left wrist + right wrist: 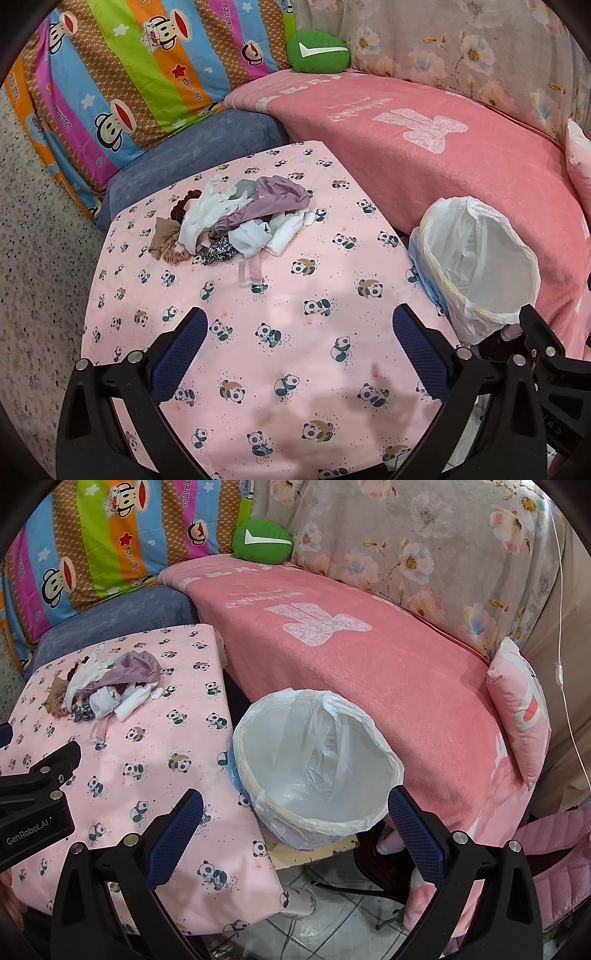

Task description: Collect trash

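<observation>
trash: small clear plastic wrapper with pinkish print (pixel 252 272), lying flat on the pink panda-print tablecloth (pixel 295 369), just in front of the clothing heap; long axis runs roughly away from the left camera, slightly tilted
heap: tangled pile of white, mauve, brown and leopard-print garments and scrunchies (pixel 236 221) at the far-left part of the table; whether any of it counts as trash I cannot tell
bin: round basket lined with a white plastic bag (pixel 317 768), standing on a low surface at the table's right edge, mouth open and empty-looking
left gripper (pixel 300 354): black frame, blue pads, jaws spread wide, nothing between them, hovering above bare cloth at the near part of the table
right gripper (pixel 295 834): same build, jaws spread wide, nothing held, hanging over the near rim of the bin
key relation: wrapper sits straight ahead and slightly left of the left gripper's centre line, well apart from it; bin is off to that gripper's right
nearer arm: left, clearly; right is over the bin with the table off to its left
next move (judgement): left reaches forward and down, jaws across the wrapper's short side
risk (judgement): thin flat film, may slide or pinch the cloth with it
</observation>
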A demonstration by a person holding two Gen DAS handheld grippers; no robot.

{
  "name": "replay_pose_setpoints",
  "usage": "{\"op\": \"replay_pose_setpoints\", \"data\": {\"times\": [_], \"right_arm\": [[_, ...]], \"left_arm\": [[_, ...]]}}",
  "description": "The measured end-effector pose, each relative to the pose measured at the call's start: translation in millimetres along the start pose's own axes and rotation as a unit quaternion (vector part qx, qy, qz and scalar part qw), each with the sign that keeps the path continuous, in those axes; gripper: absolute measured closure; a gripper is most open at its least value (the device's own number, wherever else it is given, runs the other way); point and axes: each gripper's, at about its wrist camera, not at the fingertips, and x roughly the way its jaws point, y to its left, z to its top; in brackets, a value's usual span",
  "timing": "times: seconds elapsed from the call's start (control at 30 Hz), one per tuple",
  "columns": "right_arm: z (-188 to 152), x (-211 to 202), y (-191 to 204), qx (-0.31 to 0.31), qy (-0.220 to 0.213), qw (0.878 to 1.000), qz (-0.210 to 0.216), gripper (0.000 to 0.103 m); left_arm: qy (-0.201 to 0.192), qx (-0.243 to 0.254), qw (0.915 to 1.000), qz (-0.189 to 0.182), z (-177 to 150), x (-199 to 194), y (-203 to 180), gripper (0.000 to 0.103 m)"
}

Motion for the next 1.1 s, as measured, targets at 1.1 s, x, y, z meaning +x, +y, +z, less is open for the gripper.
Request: {"op": "replay_pose_setpoints", "data": {"times": [1.1], "right_arm": [[3.0, 0.1, 1.6, 0.004, -0.003, 1.000, -0.003, 0.005]], "left_arm": [[-0.008, 0.009, 0.9999, -0.005, 2.0, 3.3, -3.3, 0.007]]}}
